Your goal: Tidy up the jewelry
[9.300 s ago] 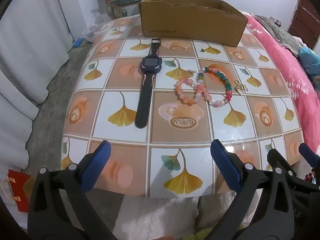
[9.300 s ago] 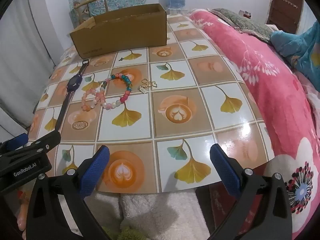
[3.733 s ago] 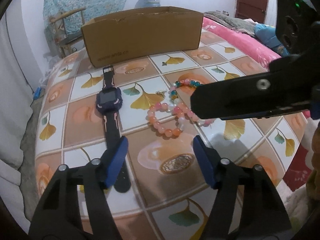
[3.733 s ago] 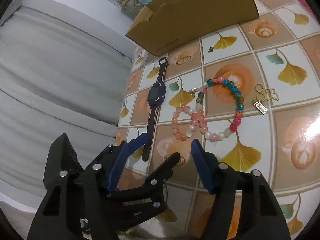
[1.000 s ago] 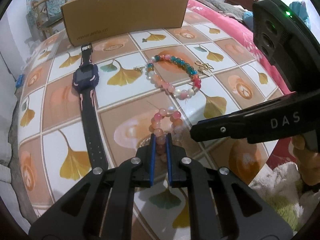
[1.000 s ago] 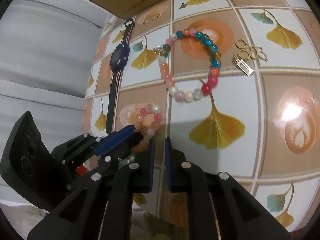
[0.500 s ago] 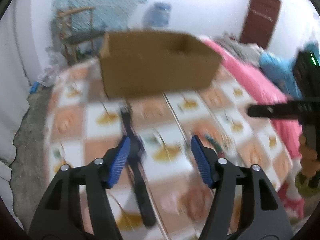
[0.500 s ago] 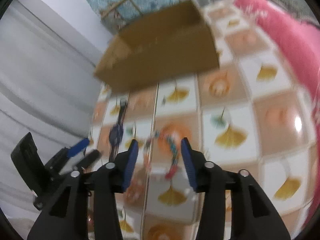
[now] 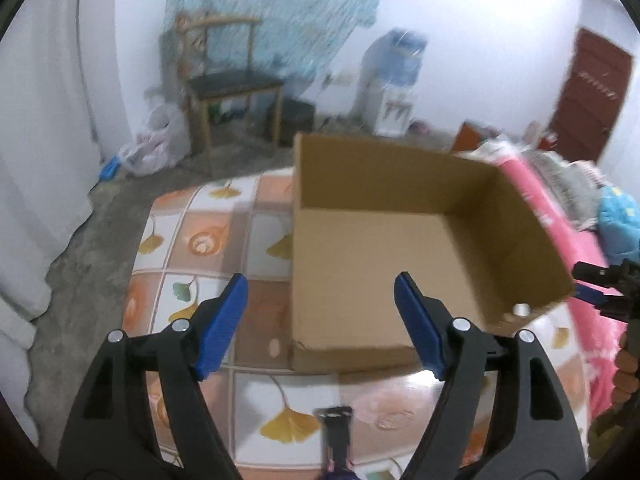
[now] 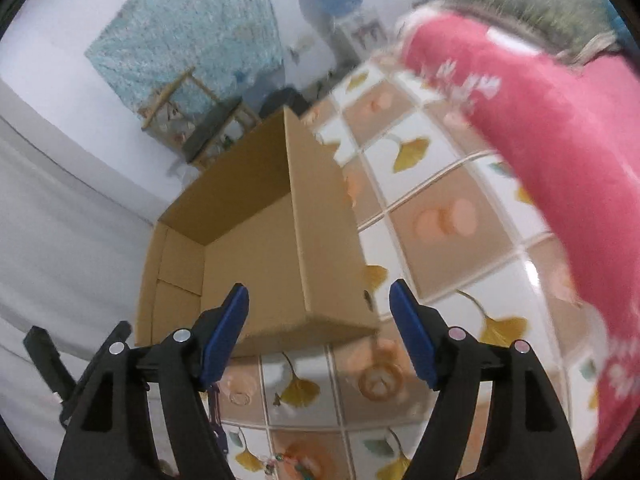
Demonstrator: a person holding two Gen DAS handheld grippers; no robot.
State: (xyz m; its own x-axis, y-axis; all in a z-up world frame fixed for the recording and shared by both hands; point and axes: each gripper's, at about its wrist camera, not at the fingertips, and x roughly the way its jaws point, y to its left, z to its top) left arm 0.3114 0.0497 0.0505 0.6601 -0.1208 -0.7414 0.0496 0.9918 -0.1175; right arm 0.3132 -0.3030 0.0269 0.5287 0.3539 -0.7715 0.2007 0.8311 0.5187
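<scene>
A second ago both of my grippers were pinched on the small pink bead bracelet down on the tabletop (image 9: 208, 240); now both have swung up over the open cardboard box (image 9: 376, 256) and their fingers have just been opening. The left gripper (image 9: 320, 300) stands released with nothing between its blue pads, pointing down into the box's bare brown floor. The right gripper (image 10: 320, 308) is likewise spread and empty, hovering over the box's near right corner. A small pale bead-like thing (image 9: 521, 309) shows at the box's near right inner corner; blur keeps me from saying whether that is the bracelet. The dark watch strap (image 9: 335, 436) lies on the tabletop just in front of the box. In the right wrist view, coloured beads (image 10: 292, 462) peek at the bottom edge.
</scene>
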